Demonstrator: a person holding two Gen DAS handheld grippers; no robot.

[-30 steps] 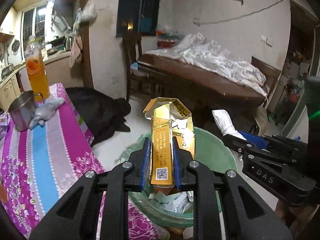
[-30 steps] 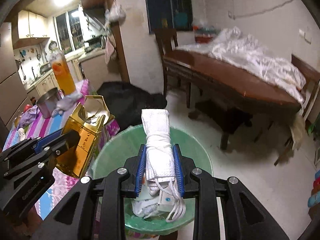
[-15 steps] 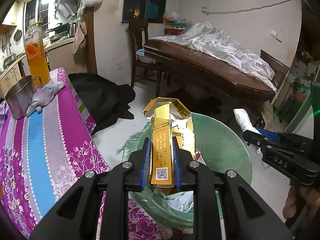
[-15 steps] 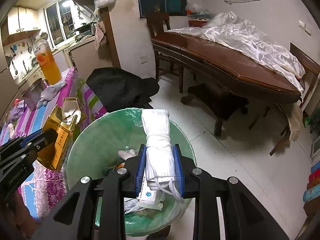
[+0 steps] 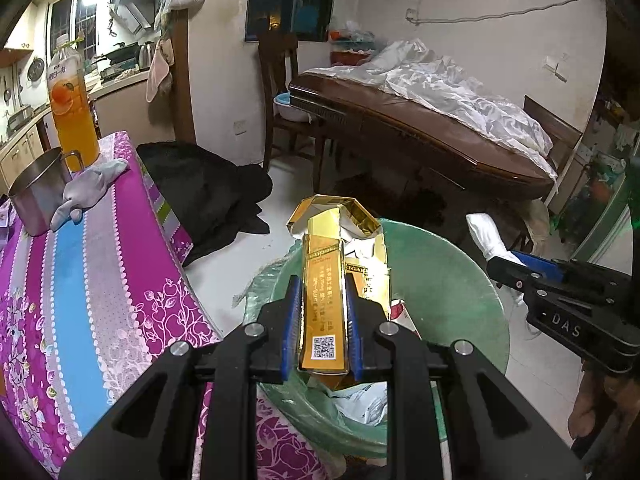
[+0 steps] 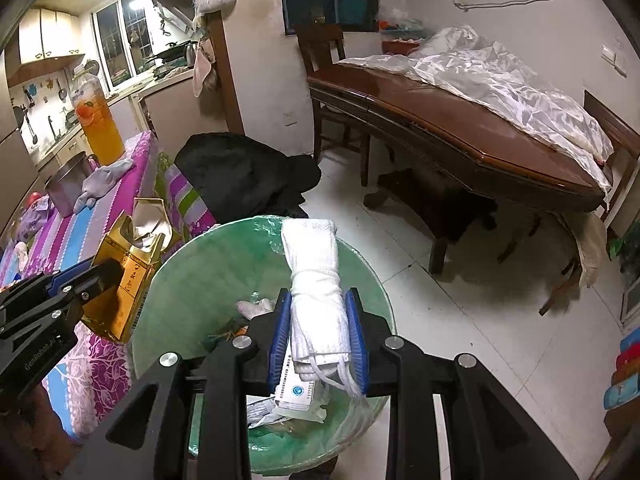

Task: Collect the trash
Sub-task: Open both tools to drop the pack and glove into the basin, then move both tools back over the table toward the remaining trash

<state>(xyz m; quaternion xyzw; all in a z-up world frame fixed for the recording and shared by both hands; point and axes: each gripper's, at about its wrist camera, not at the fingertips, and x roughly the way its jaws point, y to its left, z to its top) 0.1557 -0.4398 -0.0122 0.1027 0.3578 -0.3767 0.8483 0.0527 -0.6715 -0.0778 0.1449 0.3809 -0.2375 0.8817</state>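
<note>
My left gripper [image 5: 322, 296] is shut on a gold carton [image 5: 324, 280] with an open top, held over the near rim of the green lined trash bin [image 5: 452, 280]. The carton [image 6: 124, 276] also shows at the left of the right wrist view, at the bin's left rim. My right gripper [image 6: 318, 316] is shut on a rolled white cloth bundle [image 6: 314, 280] with strings hanging, held above the bin [image 6: 192, 280]. The bundle [image 5: 486, 236] shows at the right of the left wrist view. Paper scraps [image 6: 296, 394] lie in the bin.
A table with a pink and blue striped cloth [image 5: 80, 280] stands left of the bin, bearing a juice bottle [image 5: 72, 108], a steel mug [image 5: 36, 196] and a grey cloth [image 5: 88, 188]. A black heap [image 6: 244, 172] and a wooden table [image 6: 460, 136] stand behind.
Both grippers have lifted a little and drawn slightly back over the bin, each still holding its item. The bin looks larger and lower in both views than a second ago.
</note>
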